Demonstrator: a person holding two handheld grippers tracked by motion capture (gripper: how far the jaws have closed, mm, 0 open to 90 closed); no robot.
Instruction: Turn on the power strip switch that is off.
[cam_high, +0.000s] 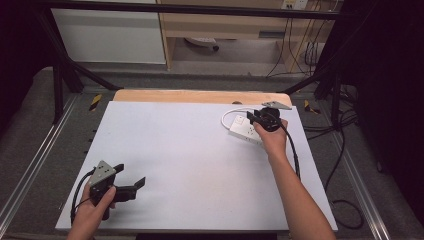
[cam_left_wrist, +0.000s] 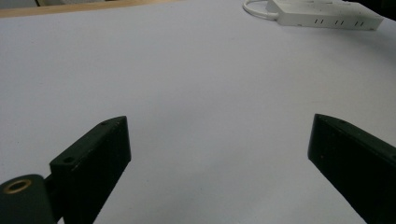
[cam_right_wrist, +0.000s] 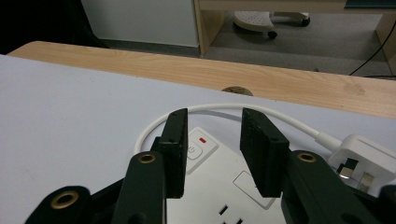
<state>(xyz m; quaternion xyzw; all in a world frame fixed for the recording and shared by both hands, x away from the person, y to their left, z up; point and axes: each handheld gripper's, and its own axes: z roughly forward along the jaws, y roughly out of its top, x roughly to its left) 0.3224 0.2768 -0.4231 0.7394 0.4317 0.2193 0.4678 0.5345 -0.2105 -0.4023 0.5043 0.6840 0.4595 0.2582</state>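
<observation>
White tabletop (cam_high: 190, 160) with a wooden far edge. Near its far right corner lies a white power strip (cam_high: 243, 129), its cord (cam_right_wrist: 224, 108) looping to a plug (cam_right_wrist: 362, 156). The right gripper (cam_right_wrist: 214, 133) hovers over the strip's switch end, jaws partly open, holding nothing. The left gripper (cam_left_wrist: 219, 144) sits near-left, jaws wide apart.

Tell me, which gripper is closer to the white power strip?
Right. The right gripper hovers just over the power strip, its fingers open above the switch end. The left gripper is far away, across the table, near the person's edge.
</observation>
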